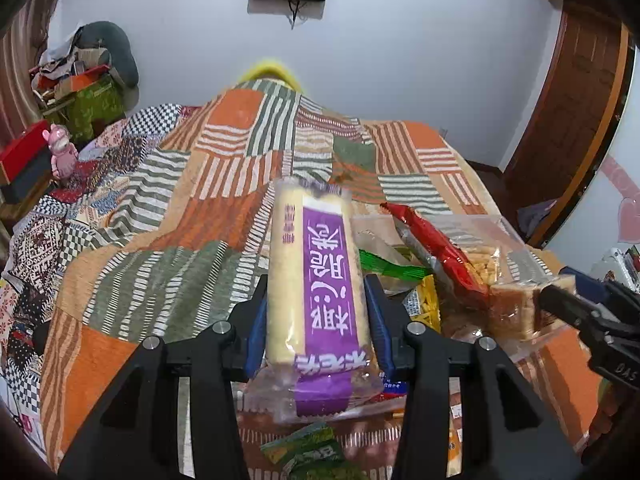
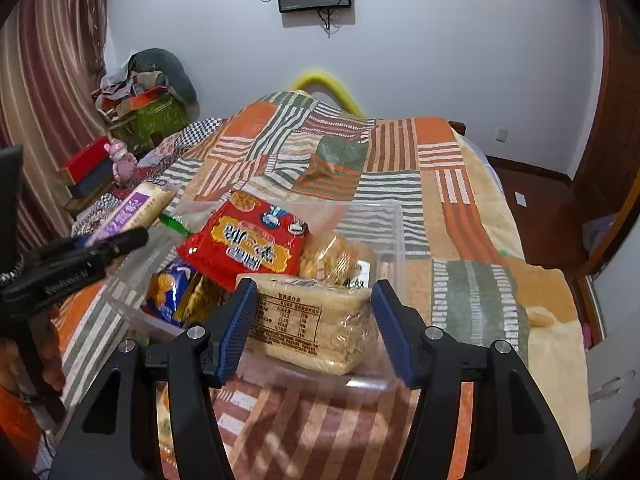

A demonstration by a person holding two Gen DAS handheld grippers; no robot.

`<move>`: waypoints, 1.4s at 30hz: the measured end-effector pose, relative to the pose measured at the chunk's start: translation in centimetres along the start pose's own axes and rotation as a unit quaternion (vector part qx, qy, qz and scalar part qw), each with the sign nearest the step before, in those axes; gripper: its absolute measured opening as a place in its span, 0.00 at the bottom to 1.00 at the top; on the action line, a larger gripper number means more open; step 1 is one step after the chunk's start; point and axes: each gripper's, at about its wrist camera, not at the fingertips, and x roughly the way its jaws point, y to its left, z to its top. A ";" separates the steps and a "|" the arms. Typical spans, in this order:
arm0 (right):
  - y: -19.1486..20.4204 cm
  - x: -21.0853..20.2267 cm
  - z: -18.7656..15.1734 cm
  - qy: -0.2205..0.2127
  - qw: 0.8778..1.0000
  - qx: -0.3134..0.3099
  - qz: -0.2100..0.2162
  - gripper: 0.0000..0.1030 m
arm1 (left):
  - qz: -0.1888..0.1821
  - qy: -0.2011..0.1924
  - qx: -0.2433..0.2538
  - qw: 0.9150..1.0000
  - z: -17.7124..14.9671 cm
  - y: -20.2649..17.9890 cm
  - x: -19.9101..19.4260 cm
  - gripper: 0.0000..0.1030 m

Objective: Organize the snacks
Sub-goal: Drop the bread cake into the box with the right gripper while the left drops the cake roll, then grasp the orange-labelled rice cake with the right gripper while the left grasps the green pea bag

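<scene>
My left gripper (image 1: 316,320) is shut on a long pale cracker pack with a purple label (image 1: 316,280), held above the bed; the pack also shows in the right wrist view (image 2: 136,208). A clear plastic bin (image 2: 394,232) on the patchwork bedspread holds a red snack bag (image 2: 244,240), a blue packet (image 2: 168,292) and a crispy noodle pack (image 2: 336,256). My right gripper (image 2: 316,320) is open, its jaws either side of a clear-wrapped pastry block (image 2: 308,320) at the bin's near edge, with a gap on the right side.
Green snack packets (image 1: 304,452) lie loose under the left gripper. A pink figurine (image 1: 62,152) and red boxes (image 1: 24,156) stand at the bed's left. A wooden door (image 1: 568,120) is at the right. The patchwork bedspread (image 2: 400,152) stretches beyond the bin.
</scene>
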 end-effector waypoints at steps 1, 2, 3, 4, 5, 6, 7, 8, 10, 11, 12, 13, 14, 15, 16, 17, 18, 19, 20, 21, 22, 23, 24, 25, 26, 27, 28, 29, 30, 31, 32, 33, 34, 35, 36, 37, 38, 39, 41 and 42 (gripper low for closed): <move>-0.2 0.1 0.1 0.000 1.000 0.000 0.001 0.54 | -0.003 0.007 0.003 1.000 -0.1 -0.2 0.5 0.43; -0.3 0.0 0.2 0.000 1.000 0.001 0.002 0.54 | -0.007 0.015 0.007 1.000 -0.2 -0.3 0.9 0.43; -0.4 0.0 0.1 0.000 1.000 0.001 0.003 0.54 | -0.009 0.020 0.009 1.000 -0.3 -0.5 1.2 0.43; -0.6 0.1 0.1 0.001 1.000 0.002 0.004 0.54 | -0.009 0.023 0.011 1.000 -0.5 -0.7 1.4 0.43; -0.7 0.1 0.0 0.001 1.000 0.004 0.005 0.54 | -0.006 0.022 0.015 1.000 -0.6 -0.8 1.5 0.43; -0.9 0.1 -0.1 0.002 1.000 0.005 0.005 0.54 | -0.004 0.022 0.019 1.000 -0.8 -1.0 1.4 0.43; -1.0 0.1 -0.3 0.002 1.000 0.006 0.007 0.55 | -0.005 0.023 0.022 0.999 -0.9 -1.0 1.4 0.43; -1.0 0.1 -0.4 0.003 1.000 0.006 0.008 0.55 | -0.006 0.025 0.023 0.999 -1.0 -1.1 1.4 0.43; -0.9 0.1 -0.7 0.007 1.000 0.001 0.005 0.57 | -0.006 0.034 0.029 0.999 -1.2 -1.2 1.3 0.46; -0.9 0.2 -0.7 0.008 1.000 -0.002 0.004 0.58 | -0.005 0.038 0.032 0.999 -1.3 -1.3 1.3 0.48; -0.8 0.2 -0.8 0.008 1.000 -0.005 0.003 0.59 | -0.010 0.044 0.032 0.998 -1.4 -1.3 1.2 0.48; -0.7 0.2 -0.8 0.009 1.000 -0.007 0.001 0.59 | -0.013 0.046 0.031 0.998 -1.4 -1.3 1.0 0.50; -0.7 0.0 -0.8 0.009 1.000 -0.007 -0.001 0.59 | -0.015 0.046 0.030 0.998 -1.4 -1.3 0.7 0.52; -0.8 -0.1 -0.8 0.011 1.000 -0.008 -0.002 0.60 | -0.017 0.045 0.030 0.998 -1.4 -1.3 0.4 0.54; -0.8 -0.1 -0.8 0.012 1.000 -0.009 -0.004 0.62 | -0.017 0.040 0.032 0.999 -1.4 -1.4 -0.1 0.57; -0.8 -0.3 -0.8 0.013 1.000 -0.009 -0.007 0.63 | -0.015 0.035 0.036 0.999 -1.4 -1.5 -0.5 0.60; -0.8 -0.3 -0.8 0.013 1.000 -0.010 -0.007 0.64 | -0.012 0.026 0.042 0.999 -1.4 -1.6 -1.2 0.61; -0.9 -0.5 -0.8 0.012 1.000 -0.009 -0.006 0.65 | -0.011 0.020 0.048 0.999 -1.4 -1.7 -1.8 0.63; -0.8 -0.8 -0.9 0.011 1.000 -0.009 -0.002 0.65 | -0.011 0.016 0.053 0.998 -1.4 -1.8 -2.2 0.64; -0.8 -1.0 -0.9 0.010 1.000 -0.009 0.002 0.65 | -0.009 0.011 0.058 0.998 -1.4 -1.8 -2.8 0.65; -0.7 -1.4 -1.0 0.007 1.000 -0.009 0.005 0.66 | -0.007 0.005 0.064 0.998 -1.5 -1.9 -3.3 0.66; -0.6 -1.6 -1.0 0.005 1.000 -0.010 0.006 0.67 | -0.006 0.002 0.067 0.998 -1.6 -1.8 -3.8 0.67; -0.4 -2.0 -1.0 0.002 1.000 -0.011 0.008 0.68 | -0.006 -0.001 0.069 0.998 -1.6 -1.8 -4.3 0.67; -0.3 -2.1 -1.1 0.001 1.000 -0.012 0.011 0.68 | -0.007 -0.004 0.069 0.998 -1.7 -1.6 -4.8 0.68; -0.1 -2.4 -1.2 0.000 1.000 -0.013 0.016 0.68 | -0.008 -0.005 0.069 0.998 -1.8 -1.4 -5.1 0.68; 0.2 -2.5 -1.2 -0.001 1.000 -0.013 0.019 0.69 | -0.009 -0.006 0.069 0.998 -2.0 -1.3 -5.5 0.69; 0.5 -2.8 -1.4 -0.002 1.000 -0.016 0.025 0.70 | -0.008 -0.006 0.070 0.997 -2.2 -1.1 -5.8 0.69; 0.8 -2.9 -1.5 -0.002 0.999 -0.018 0.028 0.70 | -0.007 -0.006 0.072 0.997 -2.3 -0.9 -5.9 0.70; 1.2 -2.9 -1.7 -0.001 0.999 -0.020 0.031 0.71 | -0.006 -0.005 0.074 0.997 -2.7 -0.6 -6.1 0.71; 1.7 -3.0 -2.0 0.000 0.999 -0.023 0.036 0.71 | -0.005 -0.003 0.075 0.997 -2.9 -0.4 -6.2 0.72; 2.1 -3.0 -2.2 0.002 0.999 -0.026 0.039 0.71 | -0.004 0.000 0.077 0.997 -3.3 -0.2 -6.3 0.73; 2.5 -2.9 -2.5 0.005 0.999 -0.028 0.043 0.71 | -0.003 0.003 0.078 0.997 -3.7 -0.1 -6.3 0.73; 2.9 -2.7 -2.7 0.009 0.998 -0.030 0.047 0.71 | -0.002 0.008 0.080 0.997 -4.1 0.2 -6.2 0.74; 3.4 -2.4 -3.0 0.015 0.998 -0.033 0.052 0.71 | -0.002 0.012 0.081 0.997 -4.6 0.4 -6.1 0.75; 3.9 -2.2 -3.3 0.020 0.998 -0.036 0.055 0.72 | -0.003 0.018 0.081 0.997 -5.0 0.6 -5.9 0.75; 4.3 -1.8 -3.5 0.027 0.997 -0.040 0.057 0.72 | -0.003 0.024 0.081 0.996 -5.6 0.9 -5.7 0.76; 4.9 -1.1 -3.8 0.037 0.996 -0.046 0.061 0.72 | -0.003 0.033 0.079 0.996 -6.1 1.1 -5.4 0.76; 5.2 -0.8 -4.1 0.042 0.996 -0.048 0.062 0.72 | -0.004 0.038 0.078 0.996 -6.4 1.3 -5.2 0.76; 5.9 0.3 -4.5 0.058 0.995 -0.054 0.065 0.72 | -0.003 0.047 0.075 0.996 -7.2 1.6 -4.5 0.76; 6.1 0.7 -4.7 0.064 0.994 -0.055 0.066 0.72 | 0.000 0.051 0.074 0.996 -7.5 1.7 -4.1 0.76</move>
